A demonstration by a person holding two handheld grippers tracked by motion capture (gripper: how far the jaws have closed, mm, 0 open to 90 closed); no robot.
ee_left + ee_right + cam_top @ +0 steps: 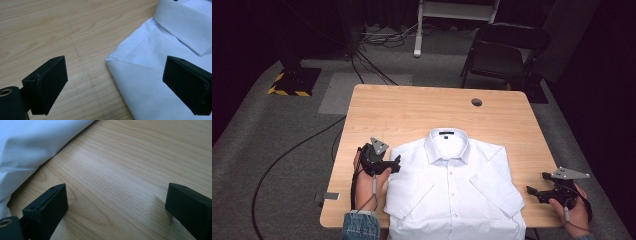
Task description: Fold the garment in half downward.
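At the bottom of the high view, a white shirt (454, 190) is laid face up on the table (412, 107), buttoned, with its collar pointing to the far edge and both short sleeves already folded in over the front. Its hem runs off the near edge of the frame, so the lower part cannot be judged.

At lower left the left gripper (396, 161) is held just beside the shirt's shoulder; in the left gripper view its jaws are spread wide, one over bare wood and one over the cloth, with the shoulder corner (108, 59) between them and nothing pinched. At lower right the right gripper (532, 190) is kept near the other sleeve edge, jaws equally wide over bare wood, the shirt lying at the upper left of its view.

The sleeve folds appear done; the side and lengthwise folds seem left to do, and no grasp has been taken yet. Farther off, a round hole (476, 102) is seen near the table's far edge.
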